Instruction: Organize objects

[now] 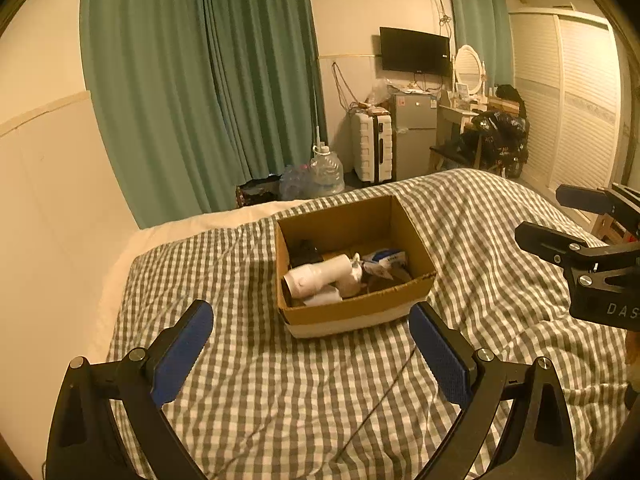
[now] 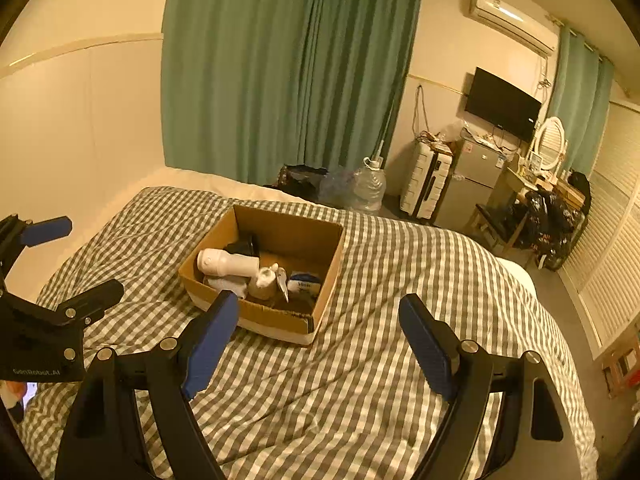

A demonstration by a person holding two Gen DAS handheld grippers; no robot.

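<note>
An open cardboard box (image 1: 352,314) (image 2: 276,320) sits on the checked bedcover (image 1: 260,400) (image 2: 360,400). Inside it lie a white cylindrical device (image 1: 320,276) (image 2: 228,263), a small brown and white figure (image 1: 354,278) (image 2: 266,280), a blue and white packet (image 1: 386,258) (image 2: 306,284) and a black item (image 1: 306,252) (image 2: 242,246). My left gripper (image 1: 310,310) (image 2: 80,258) is open just short of the box's near wall, holding nothing. To the right of the box, my right gripper (image 2: 319,302) (image 1: 556,216) is open and holds nothing.
A thin dark cord (image 1: 380,400) runs across the bedcover in front of the box. Beyond the bed stand green curtains (image 1: 208,100), water jugs (image 1: 326,172), a white suitcase (image 1: 372,146), a small fridge (image 1: 414,132) and a dressing table (image 1: 460,112). A wall lies left, a wardrobe (image 1: 568,100) right.
</note>
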